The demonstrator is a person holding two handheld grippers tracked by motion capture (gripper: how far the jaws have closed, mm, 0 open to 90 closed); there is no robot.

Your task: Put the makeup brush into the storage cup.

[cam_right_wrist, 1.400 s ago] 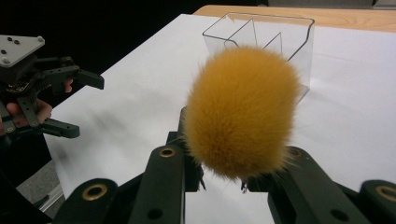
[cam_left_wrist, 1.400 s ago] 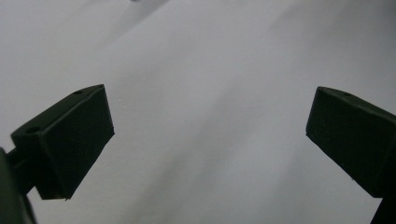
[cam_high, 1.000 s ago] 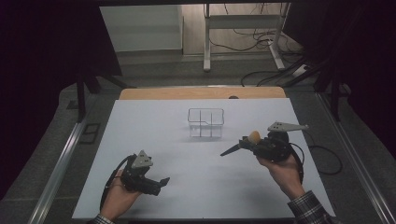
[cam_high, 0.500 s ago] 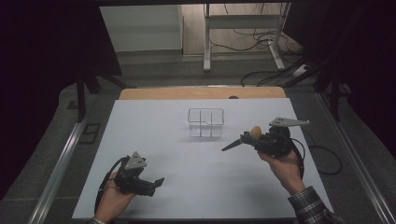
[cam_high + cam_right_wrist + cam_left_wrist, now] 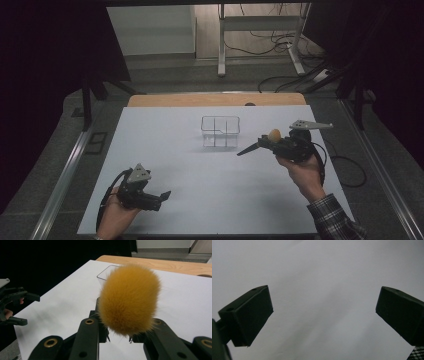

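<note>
A fuzzy orange ball sits on my right gripper, above the jaw linkage, and hides the jaw tips in the right gripper view. From above, the black jaws taper together to one point, aimed left toward a clear divided box. Whether the jaws clamp the ball I cannot tell. My left gripper hovers low near the table's front left, jaws wide open with bare white surface between them.
The white tabletop has a wooden strip along its far edge. Metal rails run down both sides. Desk legs and cables lie on the floor beyond. A checked sleeve comes in at the bottom right.
The left hand has drifted slightly toward the near left corner. The right gripper has stayed about where it was, with the ball still on it.
</note>
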